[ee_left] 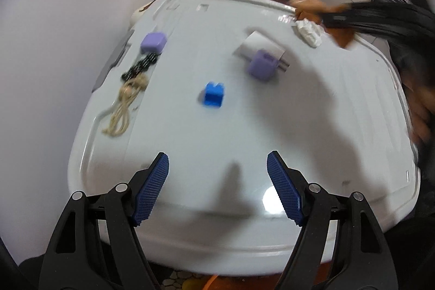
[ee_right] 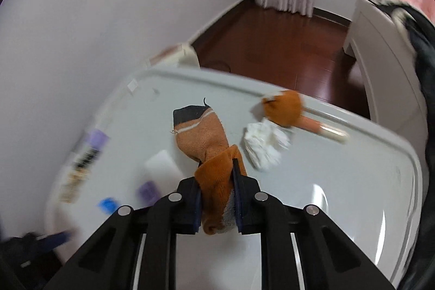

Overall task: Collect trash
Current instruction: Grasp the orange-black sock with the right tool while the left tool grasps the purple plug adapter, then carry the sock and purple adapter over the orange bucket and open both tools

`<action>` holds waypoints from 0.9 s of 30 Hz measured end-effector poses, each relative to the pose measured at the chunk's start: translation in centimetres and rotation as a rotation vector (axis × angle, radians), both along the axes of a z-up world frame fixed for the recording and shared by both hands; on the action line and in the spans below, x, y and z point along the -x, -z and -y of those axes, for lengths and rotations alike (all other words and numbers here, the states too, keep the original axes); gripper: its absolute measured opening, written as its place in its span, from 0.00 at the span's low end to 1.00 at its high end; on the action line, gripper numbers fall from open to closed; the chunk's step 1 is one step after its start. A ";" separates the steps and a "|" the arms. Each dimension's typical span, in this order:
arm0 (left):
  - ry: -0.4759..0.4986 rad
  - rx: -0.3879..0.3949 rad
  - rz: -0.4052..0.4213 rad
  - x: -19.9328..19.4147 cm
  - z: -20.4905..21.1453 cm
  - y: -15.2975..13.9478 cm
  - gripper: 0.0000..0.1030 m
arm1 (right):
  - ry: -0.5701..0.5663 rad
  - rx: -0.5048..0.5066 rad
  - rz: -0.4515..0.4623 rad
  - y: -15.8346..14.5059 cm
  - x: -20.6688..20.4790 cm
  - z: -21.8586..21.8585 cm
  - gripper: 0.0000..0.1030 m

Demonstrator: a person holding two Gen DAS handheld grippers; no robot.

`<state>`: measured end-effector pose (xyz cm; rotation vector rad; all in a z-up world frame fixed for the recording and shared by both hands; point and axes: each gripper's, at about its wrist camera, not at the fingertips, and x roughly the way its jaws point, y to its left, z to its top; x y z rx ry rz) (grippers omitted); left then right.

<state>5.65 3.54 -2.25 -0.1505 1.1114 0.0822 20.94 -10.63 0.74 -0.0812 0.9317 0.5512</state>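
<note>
My right gripper (ee_right: 217,175) is shut on an orange and brown sock (ee_right: 206,137) and holds it above the white table (ee_right: 339,181). A crumpled white tissue (ee_right: 265,142) lies just right of the sock; it also shows in the left wrist view (ee_left: 308,31). A second orange sock (ee_right: 285,106) lies at the table's far edge. My left gripper (ee_left: 217,175) is open and empty over the near part of the table (ee_left: 217,132). The right gripper arm (ee_left: 375,21) reaches in from the right there.
On the table lie a blue block (ee_left: 214,95), two purple blocks (ee_left: 153,42) (ee_left: 262,64), a white card (ee_left: 261,45), a black chain (ee_left: 140,67) and a tan string bundle (ee_left: 123,105). A wall stands at left; wooden floor and a white cabinet (ee_right: 380,50) lie beyond.
</note>
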 end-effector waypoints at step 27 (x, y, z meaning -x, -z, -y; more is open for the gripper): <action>0.169 0.008 0.220 -6.4 1.6 -1.1 0.33 | 0.119 -0.163 -0.006 -0.5 6.4 9.8 0.18</action>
